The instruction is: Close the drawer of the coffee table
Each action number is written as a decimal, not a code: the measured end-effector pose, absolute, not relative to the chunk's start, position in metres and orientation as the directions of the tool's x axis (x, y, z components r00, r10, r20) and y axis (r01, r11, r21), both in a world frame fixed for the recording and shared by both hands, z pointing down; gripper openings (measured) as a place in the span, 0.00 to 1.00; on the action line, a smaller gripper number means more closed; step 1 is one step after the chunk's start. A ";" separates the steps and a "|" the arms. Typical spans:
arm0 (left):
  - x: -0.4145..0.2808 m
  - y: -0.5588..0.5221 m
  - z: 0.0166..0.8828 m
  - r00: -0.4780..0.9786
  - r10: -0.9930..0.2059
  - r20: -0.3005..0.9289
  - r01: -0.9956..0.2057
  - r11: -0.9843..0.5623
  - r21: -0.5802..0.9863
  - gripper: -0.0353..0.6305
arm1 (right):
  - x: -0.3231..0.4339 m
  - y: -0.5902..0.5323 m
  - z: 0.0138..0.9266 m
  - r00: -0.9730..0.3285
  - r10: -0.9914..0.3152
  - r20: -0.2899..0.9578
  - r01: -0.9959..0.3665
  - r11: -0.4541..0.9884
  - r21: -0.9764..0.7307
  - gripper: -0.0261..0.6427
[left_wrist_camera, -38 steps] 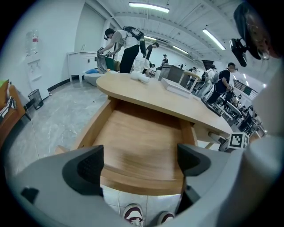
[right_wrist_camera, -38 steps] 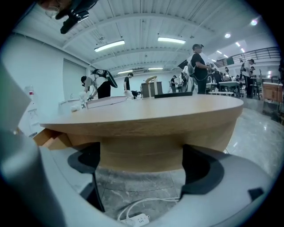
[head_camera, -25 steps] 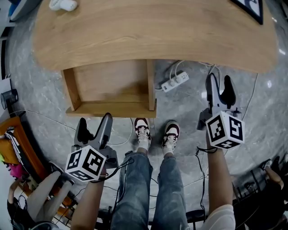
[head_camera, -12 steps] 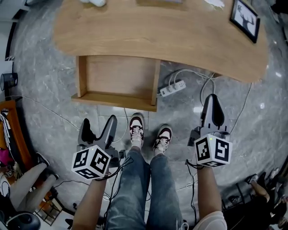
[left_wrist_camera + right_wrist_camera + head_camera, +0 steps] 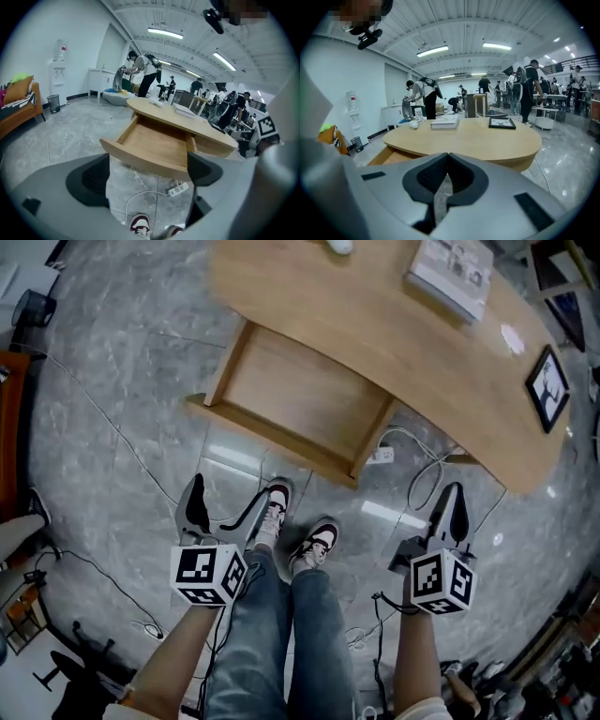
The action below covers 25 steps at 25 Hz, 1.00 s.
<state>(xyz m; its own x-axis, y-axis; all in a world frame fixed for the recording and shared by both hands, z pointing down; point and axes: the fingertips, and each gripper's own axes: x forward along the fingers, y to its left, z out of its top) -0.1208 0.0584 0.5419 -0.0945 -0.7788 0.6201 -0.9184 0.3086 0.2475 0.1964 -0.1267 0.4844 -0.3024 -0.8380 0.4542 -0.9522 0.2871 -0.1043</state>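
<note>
The coffee table [image 5: 394, 315] has a pale oval wooden top. Its empty drawer [image 5: 300, 404] stands pulled far out towards me, and in the left gripper view the drawer [image 5: 154, 145] sits straight ahead between the jaws. My left gripper [image 5: 223, 510] is open and holds nothing, a short way in front of the drawer front. Level with it on the right, my right gripper [image 5: 452, 505] is shut; its jaws have just been closing with nothing between them. Over its pads [image 5: 461, 180] the right gripper view shows the table top [image 5: 473, 138].
A white power strip [image 5: 380, 457] and loose cables lie on the grey floor beside the drawer. My shoes [image 5: 273, 505] stand between the grippers. A book [image 5: 448, 276] and a picture frame [image 5: 549, 388] rest on the table. An orange sofa [image 5: 18, 110] is far left.
The right gripper's jaws were open and are now shut on nothing. Both grippers have drawn back from the table. The drawer stays open.
</note>
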 end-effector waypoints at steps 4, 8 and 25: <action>-0.133 0.065 0.550 -0.108 -0.810 0.576 -0.970 0.212 0.116 0.83 | 0.165 -0.110 0.490 -0.332 -0.807 0.489 -0.942 0.313 -0.124 0.04; -0.132 0.064 0.569 -0.125 -0.839 0.530 -0.988 0.151 0.006 0.83 | 0.146 -0.105 0.494 -0.349 -0.766 0.539 -0.927 0.365 -0.081 0.04; -0.115 0.018 0.673 0.062 -0.889 0.455 -0.998 -0.047 0.044 0.83 | 0.130 -0.110 0.536 -0.299 -0.692 0.657 -0.928 0.371 -0.032 0.04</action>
<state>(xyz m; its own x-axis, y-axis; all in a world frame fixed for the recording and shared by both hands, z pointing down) -0.1148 0.0176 0.6727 0.0618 -0.8886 0.4545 -0.9979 -0.0468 0.0443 0.1295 -0.1104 0.5358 -0.2994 -0.6922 0.6566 -0.9281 0.3710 -0.0320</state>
